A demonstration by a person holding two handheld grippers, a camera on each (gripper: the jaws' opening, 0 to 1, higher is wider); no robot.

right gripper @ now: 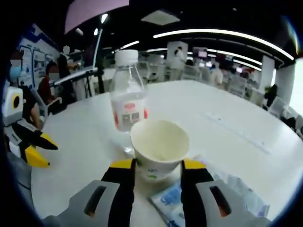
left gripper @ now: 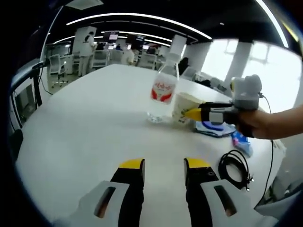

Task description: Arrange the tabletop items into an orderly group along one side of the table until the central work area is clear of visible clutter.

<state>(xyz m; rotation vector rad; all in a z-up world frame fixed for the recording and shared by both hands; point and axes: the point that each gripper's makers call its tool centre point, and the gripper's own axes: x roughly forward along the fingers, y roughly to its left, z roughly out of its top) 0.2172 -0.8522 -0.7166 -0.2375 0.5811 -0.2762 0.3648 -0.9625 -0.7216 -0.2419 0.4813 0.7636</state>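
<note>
On the table: 1 bottle, 1 cup, 1 cable, 2 blue packets, and 2 grippers over it.

The clear plastic water bottle with a white cap and a red-and-white label looks glossy, light glinting off its walls. The cream paper cup has a matt, smooth inside. The white table is smooth with a dull sheen. Near its edge, the coiled black cable looks rubbery.
</note>
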